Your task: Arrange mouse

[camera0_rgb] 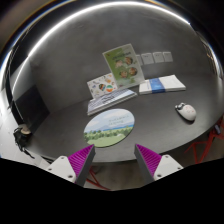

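Observation:
A white computer mouse (186,111) lies on the grey table (60,118), beyond and to the right of my fingers. A round mouse mat (109,127) with a green landscape print lies just ahead of the fingers. My gripper (113,162) is open and empty, its magenta pads (80,160) wide apart, hovering above the table's near edge. The mouse is off the mat, well to its right.
A standing green-and-white leaflet (124,65) and flat papers (110,98) lie beyond the mat. A blue-white booklet (162,85) lies at the back right. A dark object with a cable (22,134) sits at the left edge.

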Demonstrator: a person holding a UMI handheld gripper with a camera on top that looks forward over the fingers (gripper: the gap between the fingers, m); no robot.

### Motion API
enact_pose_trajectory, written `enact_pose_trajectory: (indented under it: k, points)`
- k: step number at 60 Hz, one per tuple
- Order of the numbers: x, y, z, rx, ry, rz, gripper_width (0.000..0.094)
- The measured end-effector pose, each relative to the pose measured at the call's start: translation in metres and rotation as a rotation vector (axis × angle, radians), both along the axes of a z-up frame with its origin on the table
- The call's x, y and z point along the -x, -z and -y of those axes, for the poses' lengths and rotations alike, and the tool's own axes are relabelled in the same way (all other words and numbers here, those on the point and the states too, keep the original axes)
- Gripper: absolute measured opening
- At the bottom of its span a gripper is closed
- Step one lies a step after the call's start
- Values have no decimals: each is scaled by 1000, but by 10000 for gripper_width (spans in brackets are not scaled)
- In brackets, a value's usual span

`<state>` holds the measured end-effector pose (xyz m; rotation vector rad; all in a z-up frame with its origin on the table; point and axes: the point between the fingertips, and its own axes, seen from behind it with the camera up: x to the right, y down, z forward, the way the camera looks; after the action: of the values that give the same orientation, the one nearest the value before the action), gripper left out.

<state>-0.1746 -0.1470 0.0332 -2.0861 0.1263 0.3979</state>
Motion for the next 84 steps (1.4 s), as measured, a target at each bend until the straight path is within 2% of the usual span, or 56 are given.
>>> enact_pose_trajectory:
  k: [7, 19, 24, 36, 40, 48, 49, 53, 67, 72, 79, 84]
  points:
    - [-47, -2, -3, -1, 97, 67, 825]
    - [-180, 8, -19, 2, 272, 271, 825]
    - [-233, 11, -34, -14, 304, 359, 818]
    - [-287, 45, -78, 34, 212, 340, 823]
    - [-287, 46, -96, 15, 165, 310, 818]
    - [-295, 46, -124, -3, 149, 296, 809]
    - [-297, 45, -126, -6, 152, 298, 831]
    - [-304, 47, -134, -13, 169, 301, 569]
    - [-305, 43, -134, -29, 205, 273, 419]
    - [-304, 38, -126, -1, 225, 261, 414]
    - [-258, -21, -123, -103, 212, 281, 413]
    - [-180, -66, -131, -180, 148, 281, 412]
